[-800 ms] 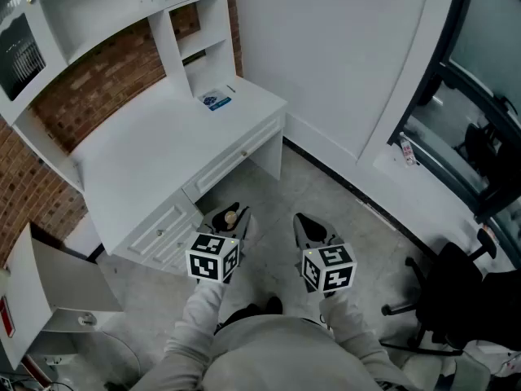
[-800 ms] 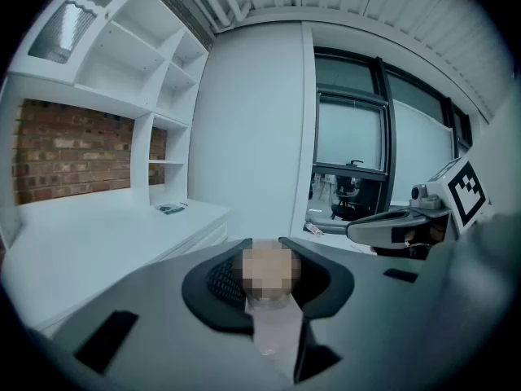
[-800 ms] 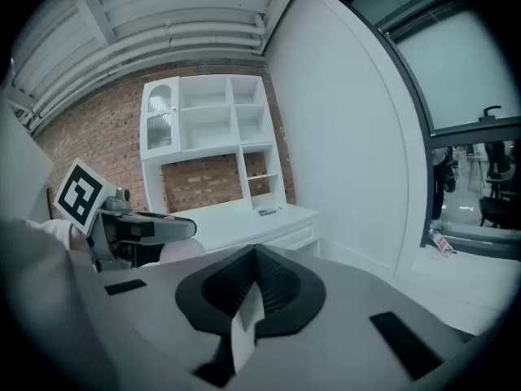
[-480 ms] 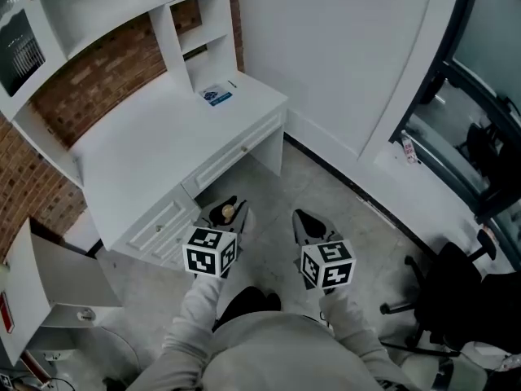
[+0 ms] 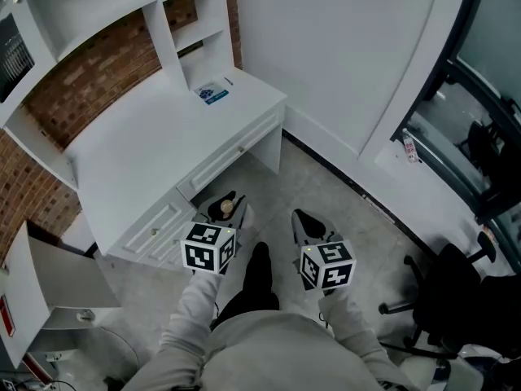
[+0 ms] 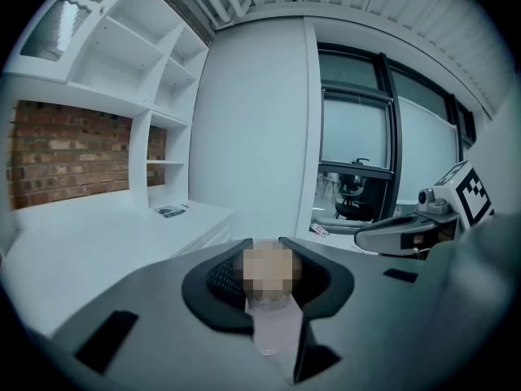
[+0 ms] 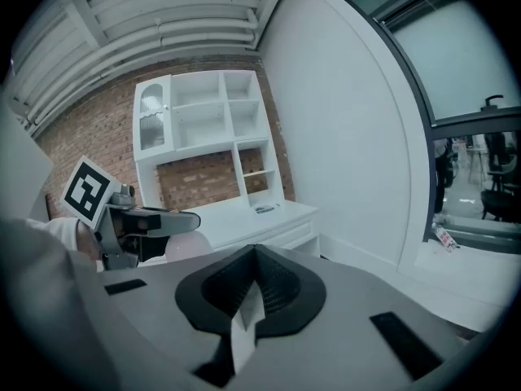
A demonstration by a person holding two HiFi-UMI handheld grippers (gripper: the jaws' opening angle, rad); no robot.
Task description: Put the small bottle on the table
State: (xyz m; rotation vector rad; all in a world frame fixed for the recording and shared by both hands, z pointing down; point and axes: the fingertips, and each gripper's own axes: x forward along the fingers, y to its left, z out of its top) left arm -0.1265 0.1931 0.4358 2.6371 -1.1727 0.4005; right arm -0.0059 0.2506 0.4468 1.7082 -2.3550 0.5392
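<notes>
My left gripper [image 5: 226, 204] is shut on a small clear bottle [image 6: 275, 326] with a tan round cap [image 5: 224, 208]. It hangs over the floor just in front of the white table [image 5: 155, 145], near its drawer corner. In the left gripper view the bottle stands upright between the dark pads [image 6: 221, 282]. Level with it to the right is my right gripper [image 5: 304, 220], whose jaws are shut with nothing in them [image 7: 254, 255]. From the right gripper view the left gripper [image 7: 155, 222] and the pale bottle [image 7: 188, 247] show at left.
The table carries a small blue-and-white card [image 5: 212, 93] at its back right, under a white shelf unit [image 5: 171, 23]. Drawers [image 5: 159, 230] face me. A grey cabinet [image 5: 49, 292] stands at left, a black office chair [image 5: 456, 292] at right, a window ledge [image 5: 423, 161] beyond.
Both grippers have crept slightly toward the table, the left with the bottle still in it. A dark shoe has swung forward between my arms.
</notes>
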